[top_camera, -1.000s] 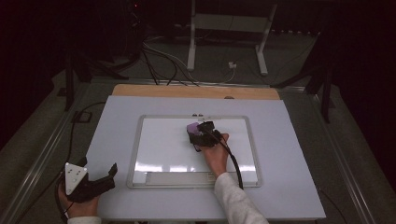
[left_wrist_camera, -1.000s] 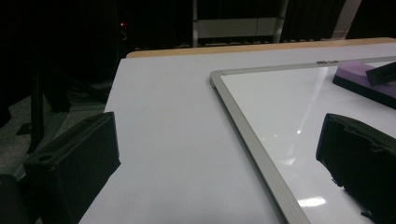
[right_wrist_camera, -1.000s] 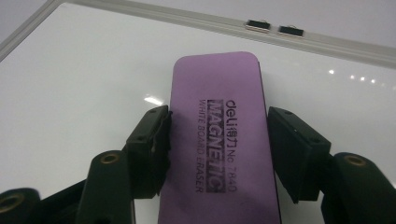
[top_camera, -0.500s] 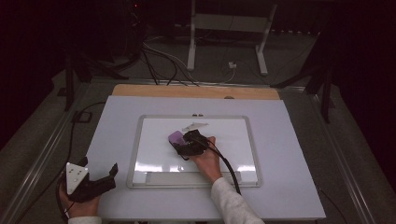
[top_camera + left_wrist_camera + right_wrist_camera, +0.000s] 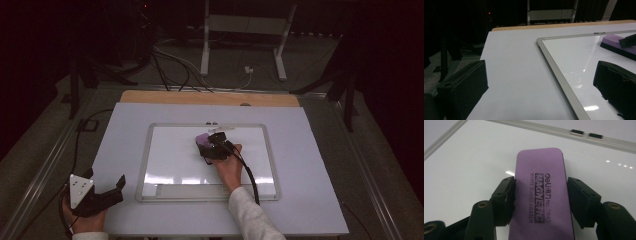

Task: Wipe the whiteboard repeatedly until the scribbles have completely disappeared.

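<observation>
Purple foam marks the whiteboard eraser (image 5: pixel 541 195), which is clamped across its width between the two black jaws of the right gripper (image 5: pixel 212 150), both pads pressed against its long sides, its printed label facing up. The eraser is held flat on the whiteboard (image 5: pixel 170 165), in the board's upper middle, just below the top frame rail and its two small dark clips (image 5: pixel 586 133). Against the earlier pictures a sweep is read: a second ago the eraser was held near the top centre of the board, half a second ago it had been carried toward the board's left, and now it has been brought back toward the centre again; the clamp on it has not altered. That back-and-forth is judged to be wiping strokes along the top band of the board, with the lower part probably yet to be covered. No ink can be made out on the board surface, so how much is left to clean cannot be told. The shallow tray strip (image 5: pixel 190 190) along the board's bottom edge appears to hold nothing. The left gripper (image 5: pixel 107 192) is rested off the board's lower left corner on the white table (image 5: pixel 310 200), its jaws spread wide apart with nothing between them.
</observation>
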A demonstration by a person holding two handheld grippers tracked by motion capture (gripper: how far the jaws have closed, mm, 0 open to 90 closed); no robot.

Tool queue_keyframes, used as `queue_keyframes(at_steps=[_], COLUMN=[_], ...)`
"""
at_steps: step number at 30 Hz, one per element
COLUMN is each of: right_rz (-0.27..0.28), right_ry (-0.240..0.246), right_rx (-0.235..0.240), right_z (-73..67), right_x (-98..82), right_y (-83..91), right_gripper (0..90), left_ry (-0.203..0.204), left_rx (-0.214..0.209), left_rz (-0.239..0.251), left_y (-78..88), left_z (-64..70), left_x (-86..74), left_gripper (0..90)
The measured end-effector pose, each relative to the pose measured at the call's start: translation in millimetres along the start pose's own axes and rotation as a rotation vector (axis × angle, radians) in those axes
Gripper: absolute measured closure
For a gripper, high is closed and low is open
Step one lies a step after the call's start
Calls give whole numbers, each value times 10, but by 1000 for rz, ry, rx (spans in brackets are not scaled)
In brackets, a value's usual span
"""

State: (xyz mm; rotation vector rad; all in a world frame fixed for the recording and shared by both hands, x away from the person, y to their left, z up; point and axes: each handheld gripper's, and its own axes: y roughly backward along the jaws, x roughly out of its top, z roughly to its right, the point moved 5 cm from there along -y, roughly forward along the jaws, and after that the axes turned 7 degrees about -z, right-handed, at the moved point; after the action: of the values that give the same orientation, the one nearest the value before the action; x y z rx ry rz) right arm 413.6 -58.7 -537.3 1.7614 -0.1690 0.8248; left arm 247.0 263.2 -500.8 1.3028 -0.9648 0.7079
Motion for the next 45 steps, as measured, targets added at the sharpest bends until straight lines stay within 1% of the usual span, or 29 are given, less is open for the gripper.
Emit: queue_keyframes(at_steps=[6, 12, 16, 20, 21, 29, 35, 37, 45], right_rz=[0, -3, -5, -5, -1, 24, 42, 43, 43], right_ry=[-24, -44, -44, -41, -43, -63, -98, -101, -83], right_rx=[-33, -48, -57, -99, -101, -96, -53, -41, -26], right_z=[91, 205, 249, 297, 312, 404, 463, 476, 514], right_x=[-21, -51, -62, -65, -65, -68, -87, -99, -166], right_y=[38, 86, 107, 140, 152, 276, 366, 389, 469], right_gripper=[415, 415, 416, 416, 416, 417, 416, 416, 416], left_ry=[1, -2, 0, 1, 0, 0, -2, -2, -2], left_rx=[2, 2, 2, 3, 3, 2, 2, 3, 2], left_rz=[0, -2, -2, -2, -2, -2, -3, -3, -5], left_y=[3, 0, 3, 4, 4, -1, -2, -3, -12], left_z=[-1, 3, 3, 0, 0, 3, 8, 7, 11], left_x=[-1, 0, -1, -2, -1, 0, -2, -1, -1], left_gripper=[2, 2, 2, 2, 2, 2, 2, 2, 2])
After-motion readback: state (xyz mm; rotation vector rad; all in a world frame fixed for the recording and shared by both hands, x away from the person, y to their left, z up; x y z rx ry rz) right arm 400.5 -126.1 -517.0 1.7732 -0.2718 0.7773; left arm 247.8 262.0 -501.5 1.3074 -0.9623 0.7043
